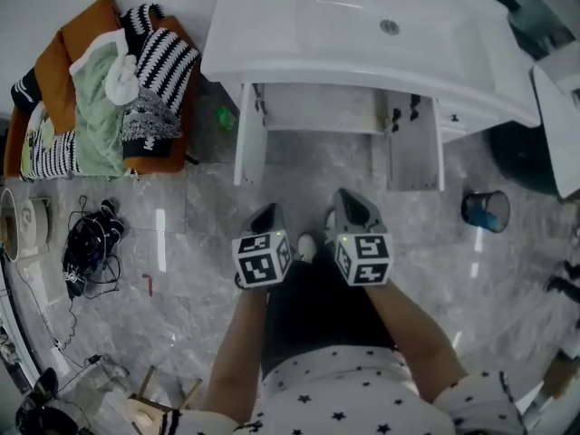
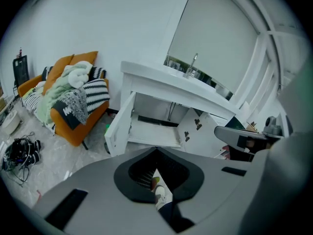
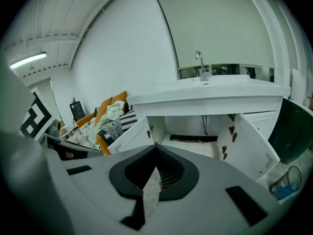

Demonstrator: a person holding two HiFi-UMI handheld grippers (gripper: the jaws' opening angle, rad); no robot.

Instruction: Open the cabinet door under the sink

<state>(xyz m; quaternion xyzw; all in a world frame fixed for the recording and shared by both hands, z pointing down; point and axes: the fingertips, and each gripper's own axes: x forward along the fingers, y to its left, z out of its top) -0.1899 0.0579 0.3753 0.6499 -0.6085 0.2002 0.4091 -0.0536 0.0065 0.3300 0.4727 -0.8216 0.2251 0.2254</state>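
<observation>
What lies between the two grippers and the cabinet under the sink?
Only bare grey floor, in the head view; left gripper and right gripper hang short of the open cabinet.

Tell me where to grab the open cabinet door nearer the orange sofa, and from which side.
Take the cabinet door by its free outer edge, coming straight in from the front. It stands swung out with that edge facing you, and the panel is thin and flat, so the jaws can straddle it. The left gripper is shut and would likely need opening first.
</observation>
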